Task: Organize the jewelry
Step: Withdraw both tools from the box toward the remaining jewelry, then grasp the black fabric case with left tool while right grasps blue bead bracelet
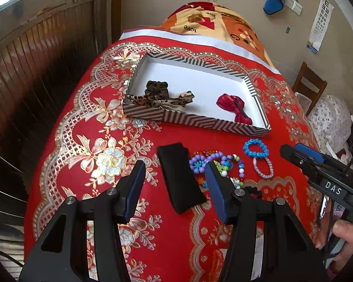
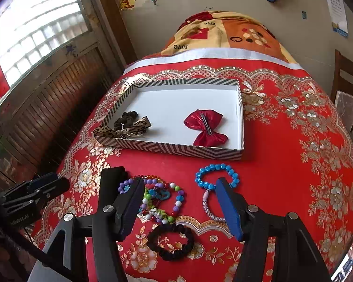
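Observation:
A striped box lid [image 1: 195,119] [image 2: 167,149] with a white inside holds a leopard bow [image 1: 162,99] [image 2: 127,128], a dark scrunchie [image 1: 156,87] and a red bow clip [image 1: 235,108] [image 2: 207,127]. In front of it lie a blue bead bracelet [image 1: 256,148] [image 2: 216,176], a pink bracelet [image 1: 263,168] [image 2: 209,209], a pile of coloured bead bracelets [image 1: 214,162] [image 2: 160,197], a black scrunchie [image 2: 169,243] and a black flat case [image 1: 180,176] [image 2: 110,178]. My left gripper [image 1: 175,183] is open over the black case. My right gripper [image 2: 178,202] is open above the bracelets.
A red floral tablecloth [image 1: 101,155] [image 2: 294,164] covers the table. A patterned blanket [image 1: 214,21] lies at the far end. A wooden chair [image 1: 308,84] stands at the right, wooden panelling [image 1: 35,70] at the left.

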A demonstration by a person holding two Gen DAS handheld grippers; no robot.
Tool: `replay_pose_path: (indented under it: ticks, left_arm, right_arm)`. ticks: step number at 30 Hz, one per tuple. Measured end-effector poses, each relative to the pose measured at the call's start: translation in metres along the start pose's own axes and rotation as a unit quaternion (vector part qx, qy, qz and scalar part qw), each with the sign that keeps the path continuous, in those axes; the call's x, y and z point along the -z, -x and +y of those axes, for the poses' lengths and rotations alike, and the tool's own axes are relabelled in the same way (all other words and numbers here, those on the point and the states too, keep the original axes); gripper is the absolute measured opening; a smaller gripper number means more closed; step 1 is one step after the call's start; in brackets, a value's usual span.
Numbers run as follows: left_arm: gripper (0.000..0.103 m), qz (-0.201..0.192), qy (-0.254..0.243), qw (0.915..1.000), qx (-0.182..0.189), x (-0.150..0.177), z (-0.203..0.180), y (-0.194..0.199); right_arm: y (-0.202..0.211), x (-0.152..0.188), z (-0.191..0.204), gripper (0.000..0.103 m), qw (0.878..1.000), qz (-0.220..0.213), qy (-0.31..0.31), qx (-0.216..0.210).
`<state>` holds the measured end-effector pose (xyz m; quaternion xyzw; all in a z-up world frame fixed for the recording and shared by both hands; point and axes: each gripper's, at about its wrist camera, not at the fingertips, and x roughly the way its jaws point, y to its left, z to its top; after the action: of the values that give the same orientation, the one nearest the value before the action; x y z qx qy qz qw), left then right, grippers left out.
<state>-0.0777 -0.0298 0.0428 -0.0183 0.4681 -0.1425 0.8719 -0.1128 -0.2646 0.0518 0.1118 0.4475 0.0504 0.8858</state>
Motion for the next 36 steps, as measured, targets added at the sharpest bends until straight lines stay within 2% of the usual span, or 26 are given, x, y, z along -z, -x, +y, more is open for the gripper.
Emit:
replay_pose_path:
  ticks: [7,16,28,36]
  left_arm:
    - [0.052,0.004,0.006,1.0,0.006,0.005,0.0,0.002]
    - [0.053,0.028,0.046,0.9983,0.021,0.008,0.014,-0.008]
    - [0.054,0.076,0.053,0.9953,0.029,0.013,0.017,-0.041]
    - [0.054,0.111,0.06,0.9913,0.038,0.014,0.014,-0.073]
  right_arm:
    - [0.001,0.004,-0.003,0.06,1.0,0.004,-0.007,0.004]
    - [-0.002,0.014,-0.02,0.06,1.0,0.017,-0.015,0.015]
    - [-0.024,0.026,-0.041,0.06,0.999,0.042,-0.024,0.025]
    - [-0.053,0.011,-0.063,0.058,0.998,0.053,-0.01,0.043]
